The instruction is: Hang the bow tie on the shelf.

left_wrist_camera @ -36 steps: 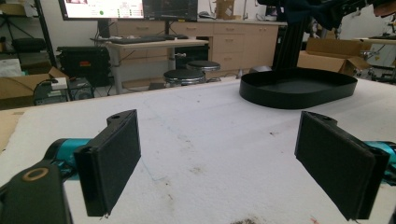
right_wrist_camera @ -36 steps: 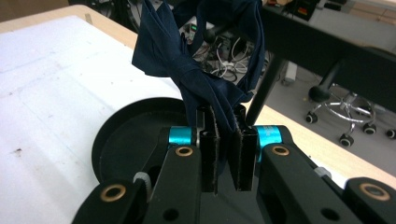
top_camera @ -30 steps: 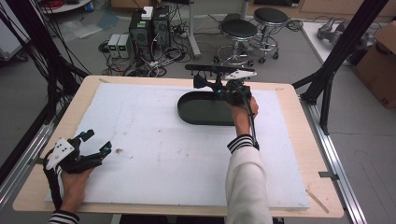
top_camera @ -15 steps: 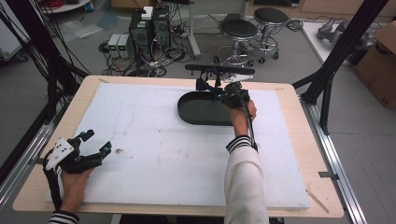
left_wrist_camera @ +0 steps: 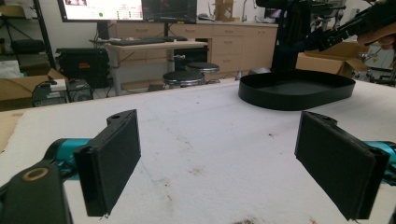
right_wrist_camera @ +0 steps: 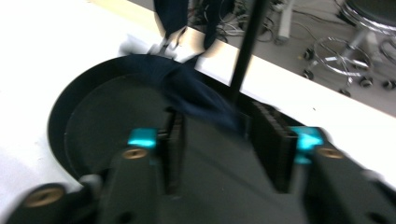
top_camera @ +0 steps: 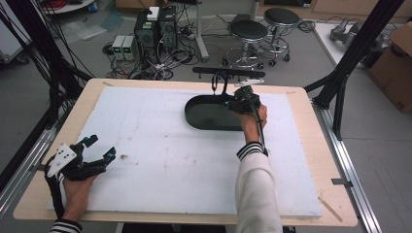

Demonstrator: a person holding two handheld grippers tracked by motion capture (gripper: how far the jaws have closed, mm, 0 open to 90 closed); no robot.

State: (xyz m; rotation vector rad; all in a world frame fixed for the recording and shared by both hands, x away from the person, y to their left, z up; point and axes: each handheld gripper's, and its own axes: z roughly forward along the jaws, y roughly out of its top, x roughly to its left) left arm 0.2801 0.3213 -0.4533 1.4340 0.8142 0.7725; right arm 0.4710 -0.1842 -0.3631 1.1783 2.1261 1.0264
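Grey floor (top_camera: 311, 58); 2 stools (top_camera: 265, 29) (black seats); possibly computers (top_camera: 155, 29).

Bkgd: two round stools (top_camera: 265, 30) at 12 o'clock beyond the table (top_camera: 318, 145), PC towers (top_camera: 155, 26) w/ tangled cables at 11, cardboard box (top_camera: 394, 63) at 2, black frame struts (top_camera: 357, 48) both sides; left gripper view has monitors (left_wrist_camera: 126, 9) on a desk.

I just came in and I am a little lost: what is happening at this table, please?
A person works with a gripper in each hand. The right gripper is over the black oval tray at the far side, its jaws either side of a dark blue cloth hanging from a clip on the black rack. The left gripper rests wide open at the near left edge of the white board, holding nothing.
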